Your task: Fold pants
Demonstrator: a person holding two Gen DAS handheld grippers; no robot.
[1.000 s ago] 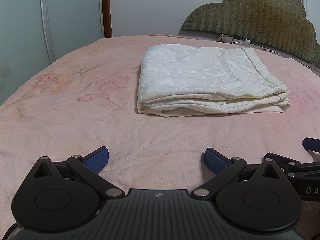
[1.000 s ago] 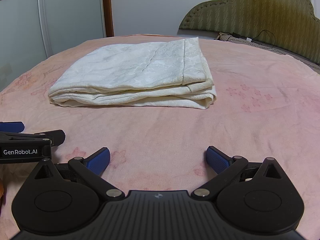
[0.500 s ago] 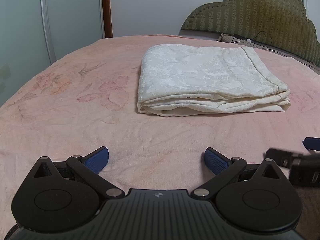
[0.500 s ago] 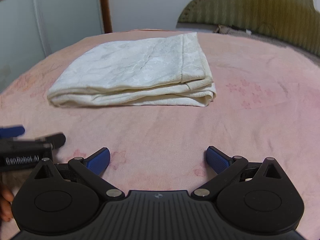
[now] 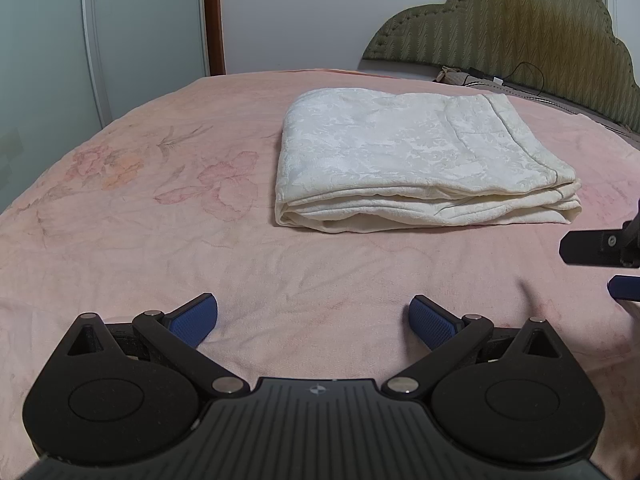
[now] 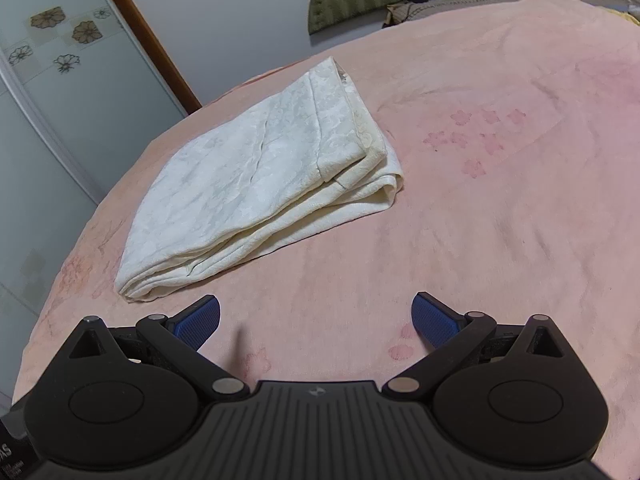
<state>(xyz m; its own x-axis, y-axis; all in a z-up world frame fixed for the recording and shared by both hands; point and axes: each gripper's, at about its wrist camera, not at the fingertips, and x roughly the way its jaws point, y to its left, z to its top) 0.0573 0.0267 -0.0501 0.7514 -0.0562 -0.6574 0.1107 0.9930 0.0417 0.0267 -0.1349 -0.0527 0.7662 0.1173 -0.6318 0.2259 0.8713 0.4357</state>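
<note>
The cream-white pants lie folded into a flat rectangle of several layers on the pink bed. They also show in the right wrist view, ahead and to the left. My left gripper is open and empty, low over the bed and well short of the pants. My right gripper is open and empty, raised and tilted above the bed. Part of the right gripper shows at the right edge of the left wrist view.
A green padded headboard with a cable and small items stands at the far side. Wardrobe doors and a brown door frame are at the left. The bedspread has a faint flower print.
My right gripper has lifted and rolled, so its view is now tilted and looks down on the pants from higher. The left gripper has stayed still. The pants have not moved.
</note>
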